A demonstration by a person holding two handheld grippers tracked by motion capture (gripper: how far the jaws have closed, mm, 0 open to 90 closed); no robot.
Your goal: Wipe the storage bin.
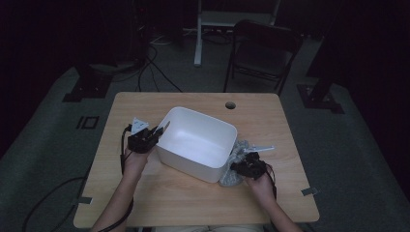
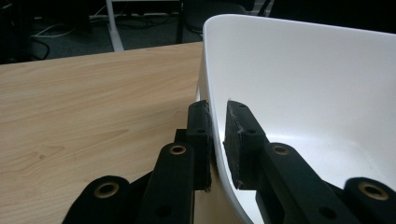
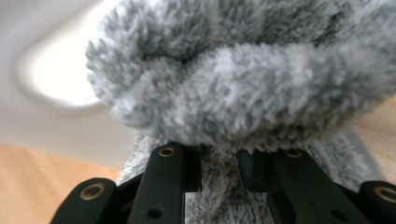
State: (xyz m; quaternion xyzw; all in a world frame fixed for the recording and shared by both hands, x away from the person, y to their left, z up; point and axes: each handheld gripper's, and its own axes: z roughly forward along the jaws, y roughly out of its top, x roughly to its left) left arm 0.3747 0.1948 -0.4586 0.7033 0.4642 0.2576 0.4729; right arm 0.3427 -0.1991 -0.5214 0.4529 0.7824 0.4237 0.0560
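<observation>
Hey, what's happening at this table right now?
A person works at a wooden table with a gripper in each hand. The left gripper is clamped on the near wall of a white bin, one jaw inside and one outside. The right gripper is pinching a fluffy grey cloth, which lies on the table right beside the bin. The bin looks empty.

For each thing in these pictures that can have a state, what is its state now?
White bin: upright on the table, nothing visible inside, rim clamped.
Grey fluffy cloth: bunched on the table against the bin's right side, gripped.
Left gripper: shut on the bin's rim, one jaw outside, one inside.
Right gripper: shut on the cloth.
Folding chair: unfolded, standing behind the table.
</observation>
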